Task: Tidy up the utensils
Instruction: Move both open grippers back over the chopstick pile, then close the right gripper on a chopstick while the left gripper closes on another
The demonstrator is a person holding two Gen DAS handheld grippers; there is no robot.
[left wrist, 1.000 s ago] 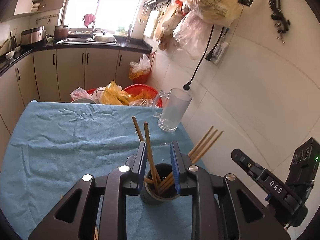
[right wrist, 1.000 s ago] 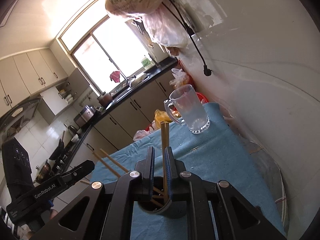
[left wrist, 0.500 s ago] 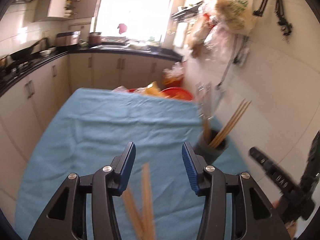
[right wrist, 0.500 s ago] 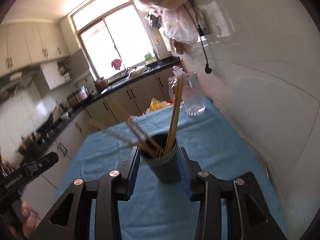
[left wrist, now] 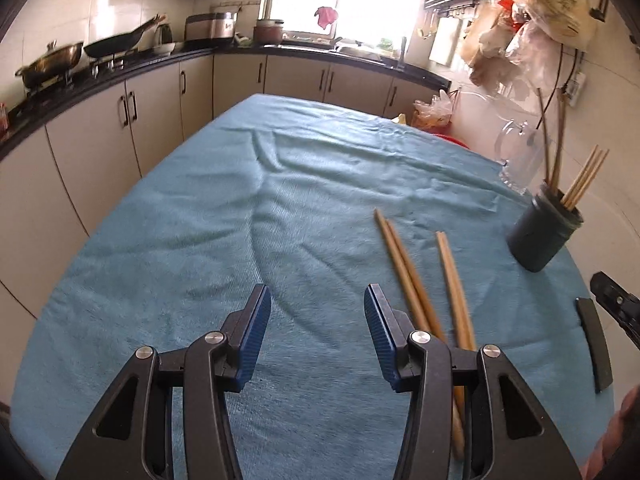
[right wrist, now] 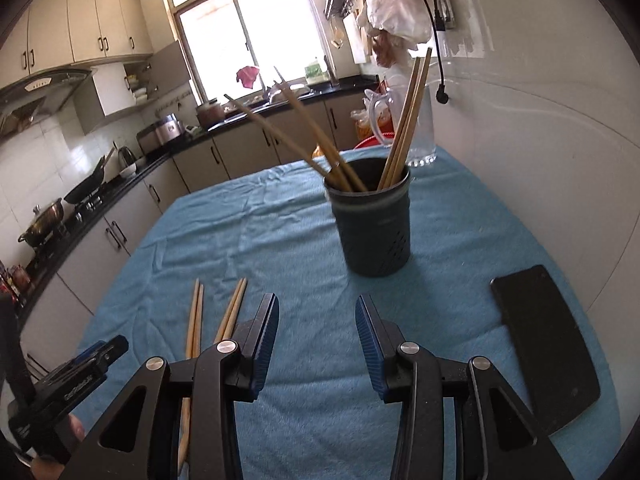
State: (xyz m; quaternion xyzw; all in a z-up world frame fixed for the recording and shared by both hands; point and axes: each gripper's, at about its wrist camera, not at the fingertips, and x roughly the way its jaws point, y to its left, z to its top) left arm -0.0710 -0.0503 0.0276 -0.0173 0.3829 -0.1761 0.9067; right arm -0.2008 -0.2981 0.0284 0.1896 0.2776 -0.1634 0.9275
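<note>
blue towelling cloth (left wrist: 224,216) covers the counter. left hand-held gripper (left wrist: 318,336) tilts down over bare cloth, its blue-padded jaws spread with nothing between them. loose wooden chopsticks (left wrist: 408,276) lie flat just beside its right finger. right hand-held gripper (right wrist: 316,344) also tilts down, jaws apart and empty, aimed at the dark round utensil holder (right wrist: 374,228), which stands upright with more chopsticks leaning inside. a flat black phone-like slab (right wrist: 546,350) lies to its right.
</note>
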